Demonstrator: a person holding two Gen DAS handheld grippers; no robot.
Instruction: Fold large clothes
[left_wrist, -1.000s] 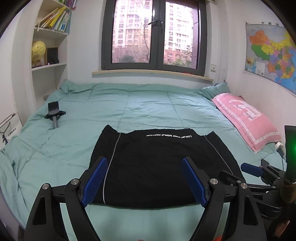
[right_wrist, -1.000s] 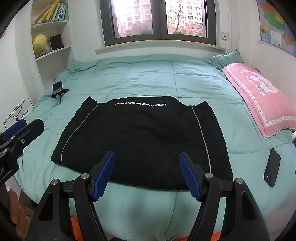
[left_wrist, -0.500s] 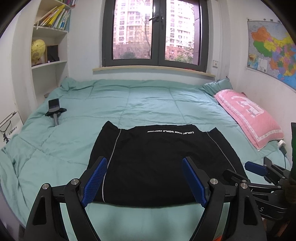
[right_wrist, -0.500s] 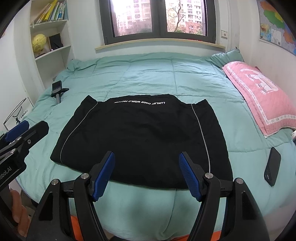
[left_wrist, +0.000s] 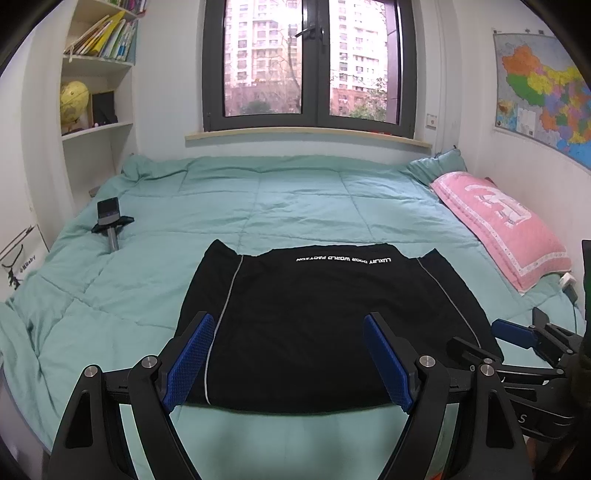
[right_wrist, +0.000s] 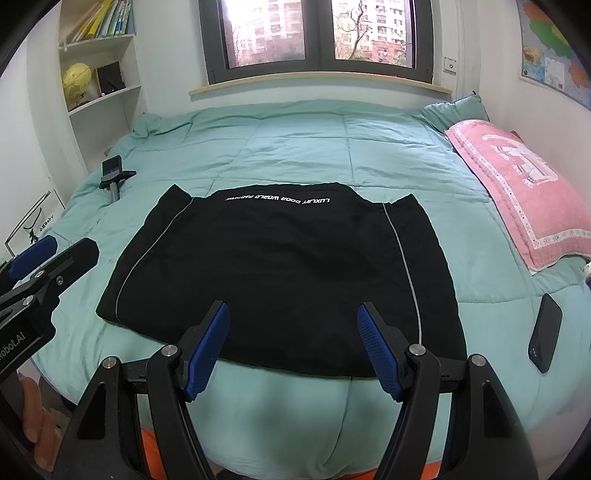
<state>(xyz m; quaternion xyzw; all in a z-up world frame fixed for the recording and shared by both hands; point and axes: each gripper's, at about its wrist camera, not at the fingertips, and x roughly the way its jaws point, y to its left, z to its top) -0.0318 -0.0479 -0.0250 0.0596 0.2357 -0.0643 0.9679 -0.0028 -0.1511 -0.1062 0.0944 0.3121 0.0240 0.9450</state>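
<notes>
Bed (right_wrist: 295, 147): covered by a green quilt, filling the room below the window.
Garment (right_wrist: 280, 273): black with white lettering, laid flat on the near part of the quilt, folded into a block, its hem at the near edge.
Pillow (right_wrist: 517, 192): pink, seen at 2 o'clock from the garment.
Left gripper (left_wrist: 288, 363): jaws held wide apart, nothing gripped, poised over the hem.
Right gripper (right_wrist: 293, 349): jaws likewise spread, nothing gripped.
Phone (right_wrist: 545, 338): dark, lying at 4 o'clock from the garment.

Wall map (left_wrist: 546, 92) cut off at right edge; shelf books (left_wrist: 107, 37) blurred.
</notes>
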